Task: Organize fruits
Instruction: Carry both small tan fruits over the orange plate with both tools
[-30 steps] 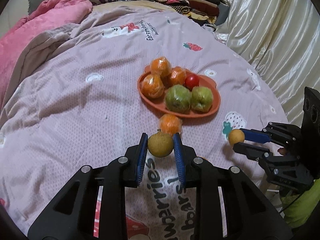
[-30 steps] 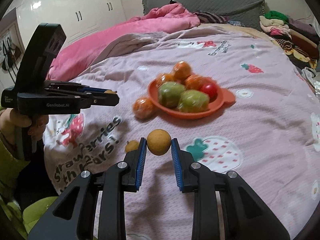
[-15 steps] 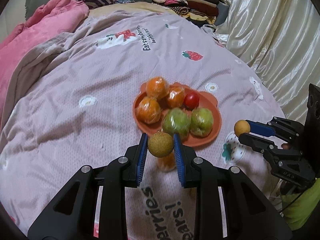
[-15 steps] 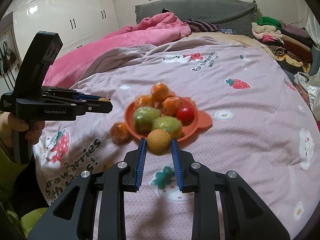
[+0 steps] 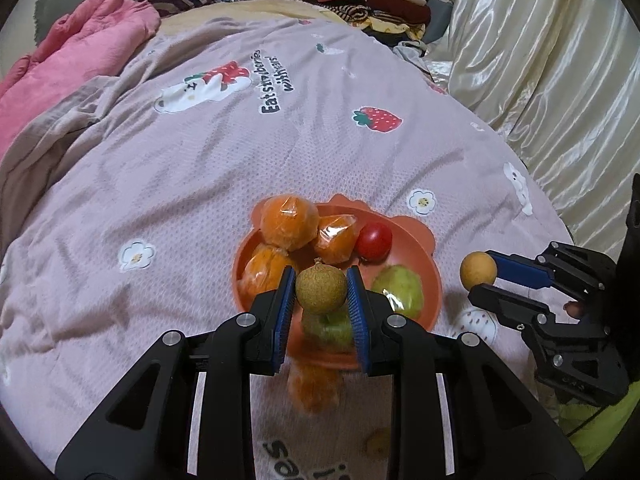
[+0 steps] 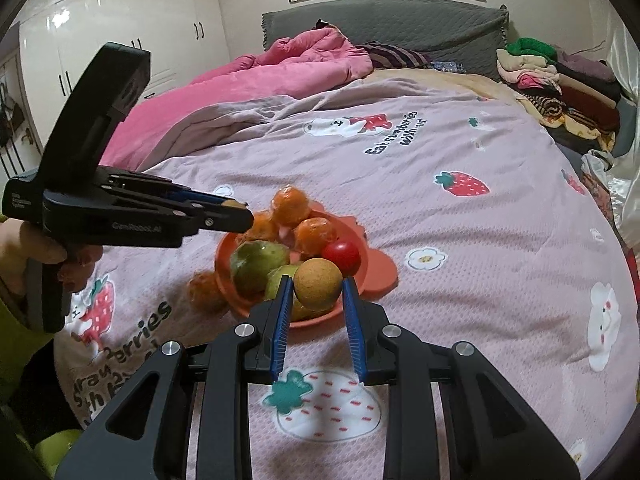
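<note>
Left gripper (image 5: 321, 294) was clamped on a small brown longan (image 5: 321, 287), held above the near side of the orange plate (image 5: 424, 258); right gripper (image 6: 314, 294) was clamped on a second, yellower longan (image 6: 318, 284), held over the plate's near rim; plate sat on the bed's pink strawberry-print cover (image 5: 200, 160); on it were plastic-wrapped oranges (image 5: 289, 222), a red tomato (image 5: 374, 241) and green fruits (image 5: 400, 290); one wrapped orange (image 5: 314, 386) lay off the plate on the cover, just beside its near edge; a small yellowish fruit (image 5: 378, 442) lay nearer still; pink blanket (image 6: 280, 68) and folded clothes (image 6: 560, 76) lay beyond.
</note>
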